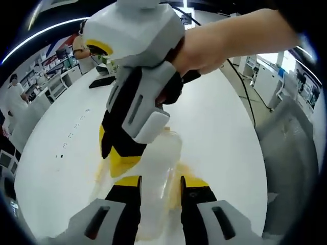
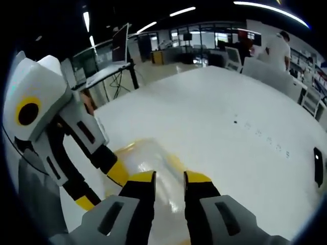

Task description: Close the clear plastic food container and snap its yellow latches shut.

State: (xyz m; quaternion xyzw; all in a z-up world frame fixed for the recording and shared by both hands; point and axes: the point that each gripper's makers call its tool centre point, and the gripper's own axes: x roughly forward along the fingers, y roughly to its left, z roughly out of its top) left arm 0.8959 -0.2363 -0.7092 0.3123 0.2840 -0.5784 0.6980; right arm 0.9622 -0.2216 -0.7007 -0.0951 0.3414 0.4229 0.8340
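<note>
While 2 handheld grippers meet over it, the clear plastic food container with yellow latches (image 1: 158, 173) sits near the white tabletop's (image 1: 214, 127) edge, lid apparently down; whether any latch is snapped cannot be told. The left gripper (image 1: 160, 191) straddles it, jaws narrowly parted. The right gripper (image 2: 169, 190) matches, pressing from the opposite end.
</note>
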